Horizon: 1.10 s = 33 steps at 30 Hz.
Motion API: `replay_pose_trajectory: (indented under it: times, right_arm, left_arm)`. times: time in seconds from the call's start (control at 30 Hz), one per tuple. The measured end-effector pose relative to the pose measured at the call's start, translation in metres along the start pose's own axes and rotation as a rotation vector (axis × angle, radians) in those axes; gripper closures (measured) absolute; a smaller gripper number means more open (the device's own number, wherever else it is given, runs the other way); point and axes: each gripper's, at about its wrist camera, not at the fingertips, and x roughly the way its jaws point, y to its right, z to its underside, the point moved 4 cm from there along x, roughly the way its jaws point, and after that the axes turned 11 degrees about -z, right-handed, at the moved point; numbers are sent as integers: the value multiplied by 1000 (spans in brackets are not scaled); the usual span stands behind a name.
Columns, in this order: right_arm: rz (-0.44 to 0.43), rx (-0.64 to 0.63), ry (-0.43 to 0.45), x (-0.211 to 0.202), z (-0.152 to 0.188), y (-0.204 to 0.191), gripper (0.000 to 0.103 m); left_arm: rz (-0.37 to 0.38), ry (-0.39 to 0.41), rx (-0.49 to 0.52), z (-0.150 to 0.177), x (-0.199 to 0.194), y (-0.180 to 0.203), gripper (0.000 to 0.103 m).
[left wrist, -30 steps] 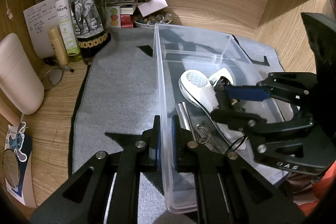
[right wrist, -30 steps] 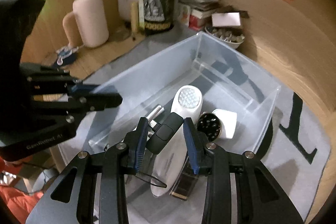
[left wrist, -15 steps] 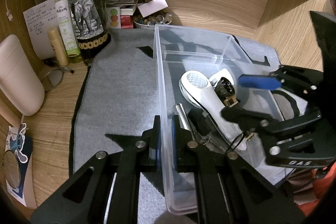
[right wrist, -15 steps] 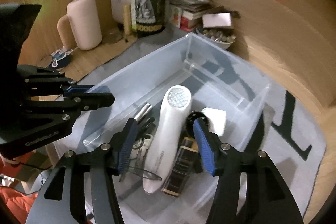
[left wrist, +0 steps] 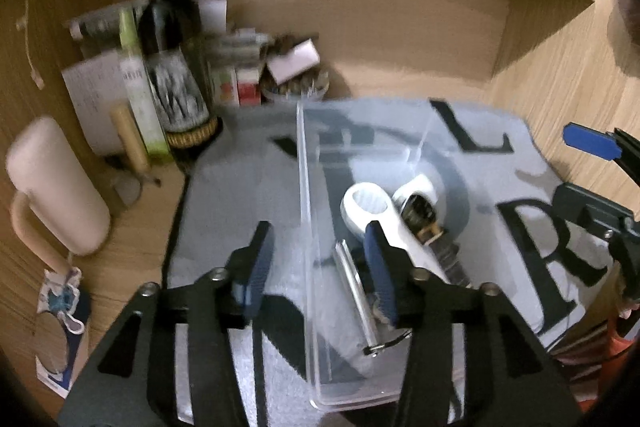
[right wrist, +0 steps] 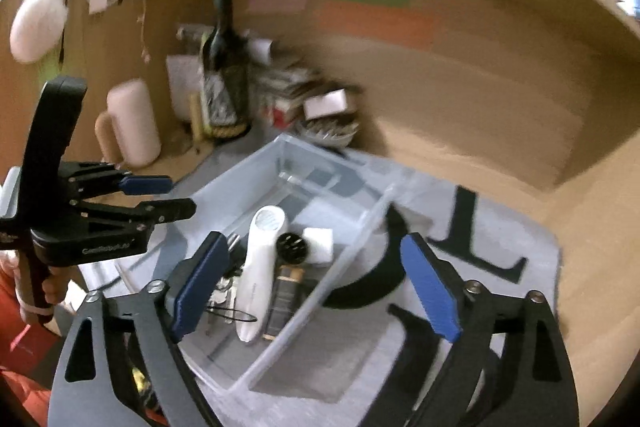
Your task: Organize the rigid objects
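Note:
A clear plastic bin [left wrist: 304, 187] [right wrist: 360, 231] sits on a grey mat. Inside lie a white handheld device [left wrist: 372, 211] [right wrist: 260, 267], a white and black round item [left wrist: 418, 197] [right wrist: 308, 245], a dark flat bar [right wrist: 286, 295], a metal stick [left wrist: 356, 291] and small keys. My left gripper [left wrist: 320, 267] is open, its fingers astride the bin's left wall; it also shows in the right wrist view [right wrist: 160, 197]. My right gripper [right wrist: 316, 291] is wide open and empty above the bin, its blue pad showing in the left wrist view [left wrist: 588, 143].
A dark wine bottle [left wrist: 172, 39] [right wrist: 224, 67], a green spray bottle [left wrist: 138, 83], a pink mug [left wrist: 52, 187] [right wrist: 128, 123], papers, small boxes and a bowl of small items [left wrist: 296, 87] crowd the back left. Wooden walls [right wrist: 480, 107] enclose the desk behind and right.
My left gripper let go of the bin's wall and opened. My right gripper dropped the dark item into the bin, opened wide and pulled up and back. Both views are motion-blurred.

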Motion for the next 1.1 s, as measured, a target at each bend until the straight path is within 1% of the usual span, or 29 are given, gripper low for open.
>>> replay_pose_trajectory:
  times: [0.03,0.07,0.1,0.17,0.27,0.33,0.47,0.6,0.83,1.1]
  right_arm:
    - [12,7,23,-8,-1,2,3]
    - [27,16,58,-18,-2,5,0]
    - [38,20,83,-26,-3,6,0]
    - [56,32,125,-42,-5,10,0]
    - [77,48,174,-61,-5,12,0]
    - [92,50,201,-70,-4,13,0]
    - [117,59,256,-89,-1,12,0]
    - [123,77,283,-97,4,12,0]
    - [120,106,315,-111,13,13,0]
    - [116,122,327,-116,18,17,0]
  left_arm:
    - [-2,23,3,-2,-7,2,49]
    - [-3,52,7,-5,-16,4,42]
    - [-5,79,9,-7,-24,6,39]
    - [-10,148,6,-11,-45,12,22]
    - [-7,226,-5,-16,-69,18,10]
    - [0,278,-20,-19,-87,22,5]
    - [4,355,-39,-21,-113,28,2]
    - [-5,415,-56,-18,-132,33,1]
    - [14,429,-83,-10,-138,38,1]
    - [3,442,-59,-10,-141,49,1]
